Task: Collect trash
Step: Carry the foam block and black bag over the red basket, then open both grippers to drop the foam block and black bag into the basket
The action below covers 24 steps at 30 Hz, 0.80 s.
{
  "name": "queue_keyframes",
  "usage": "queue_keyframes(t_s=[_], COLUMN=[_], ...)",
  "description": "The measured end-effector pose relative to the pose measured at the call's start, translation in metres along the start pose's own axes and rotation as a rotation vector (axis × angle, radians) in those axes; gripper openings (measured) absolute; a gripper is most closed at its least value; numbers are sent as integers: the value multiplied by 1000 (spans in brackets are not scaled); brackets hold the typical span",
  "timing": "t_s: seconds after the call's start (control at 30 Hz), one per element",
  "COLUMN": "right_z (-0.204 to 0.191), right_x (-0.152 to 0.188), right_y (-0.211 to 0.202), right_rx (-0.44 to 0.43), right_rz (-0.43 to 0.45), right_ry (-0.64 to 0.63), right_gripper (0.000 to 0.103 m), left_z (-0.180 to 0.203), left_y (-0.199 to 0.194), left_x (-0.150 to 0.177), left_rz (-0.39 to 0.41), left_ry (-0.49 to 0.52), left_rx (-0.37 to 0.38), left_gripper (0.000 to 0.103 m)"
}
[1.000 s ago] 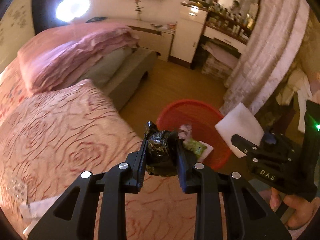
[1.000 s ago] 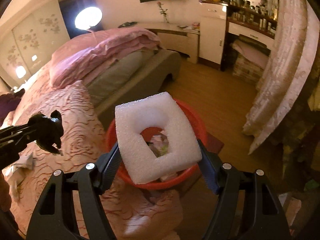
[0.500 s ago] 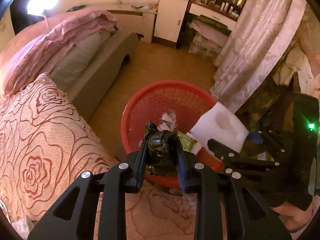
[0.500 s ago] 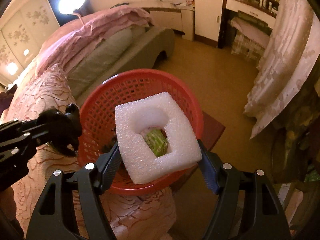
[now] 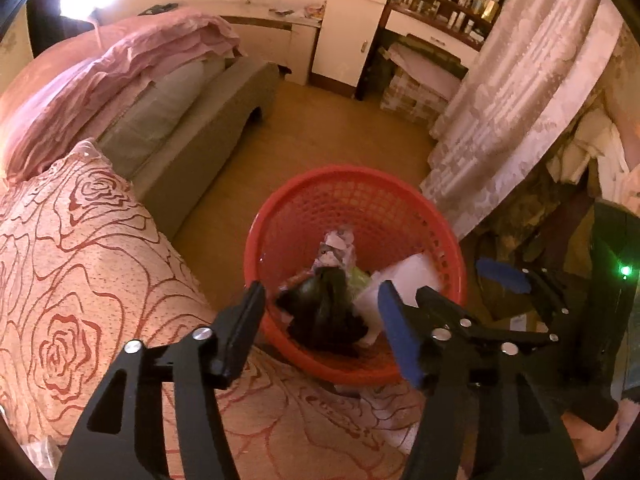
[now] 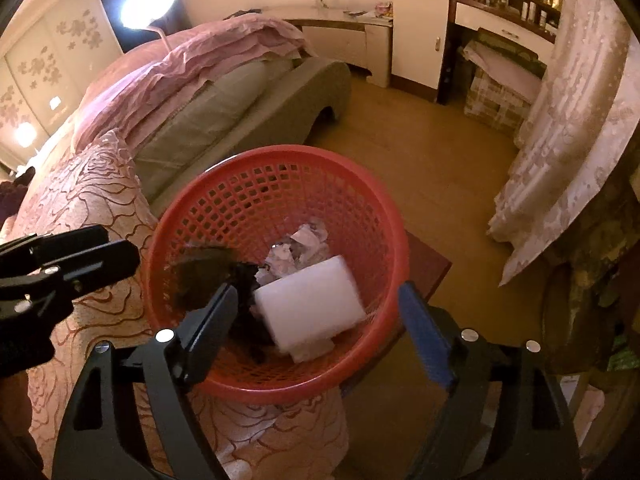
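A red mesh basket [image 5: 360,200] [image 6: 280,184] stands on the floor beside the bed. Inside it lie a black plastic bag [image 5: 328,312] [image 6: 204,272], a white foam block [image 6: 312,312] [image 5: 400,276], and crumpled paper [image 5: 336,244] [image 6: 300,244]. My left gripper [image 5: 324,316] is open and empty above the basket's near rim. My right gripper [image 6: 316,320] is open and empty above the basket too. The left gripper also shows at the left edge of the right wrist view [image 6: 60,268].
A bed with a pink rose-patterned cover [image 5: 80,280] lies left of the basket. A grey bench [image 5: 208,120] stands beyond it. Lace curtains [image 5: 512,100] hang at the right. White cabinets [image 5: 348,32] and shelves line the far wall. Wooden floor [image 5: 320,136] lies between.
Both grippers opened over the basket. The black bag dropped from the left gripper and the foam block from the right; both now lie in the basket.
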State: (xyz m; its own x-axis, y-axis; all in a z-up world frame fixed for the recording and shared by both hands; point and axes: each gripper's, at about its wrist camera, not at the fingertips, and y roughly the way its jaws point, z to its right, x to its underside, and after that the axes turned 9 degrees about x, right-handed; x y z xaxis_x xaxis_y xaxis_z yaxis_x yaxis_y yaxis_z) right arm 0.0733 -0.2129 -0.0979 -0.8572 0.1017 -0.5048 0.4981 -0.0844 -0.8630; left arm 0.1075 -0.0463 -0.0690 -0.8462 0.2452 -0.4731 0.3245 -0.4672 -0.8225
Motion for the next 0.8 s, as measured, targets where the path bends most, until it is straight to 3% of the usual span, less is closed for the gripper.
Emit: queue_keyframes(t_s=[0.8], right_z=[9], right_x=[13], right_y=[-63], right_rx=[-9], right_rz=[101], right_ry=[80], right_gripper=[86], left_z=[-14], left_y=[-65], left_x=[28], left_rz=[101], left_ry=[-43], left_rx=[-69], left_gripper=[70])
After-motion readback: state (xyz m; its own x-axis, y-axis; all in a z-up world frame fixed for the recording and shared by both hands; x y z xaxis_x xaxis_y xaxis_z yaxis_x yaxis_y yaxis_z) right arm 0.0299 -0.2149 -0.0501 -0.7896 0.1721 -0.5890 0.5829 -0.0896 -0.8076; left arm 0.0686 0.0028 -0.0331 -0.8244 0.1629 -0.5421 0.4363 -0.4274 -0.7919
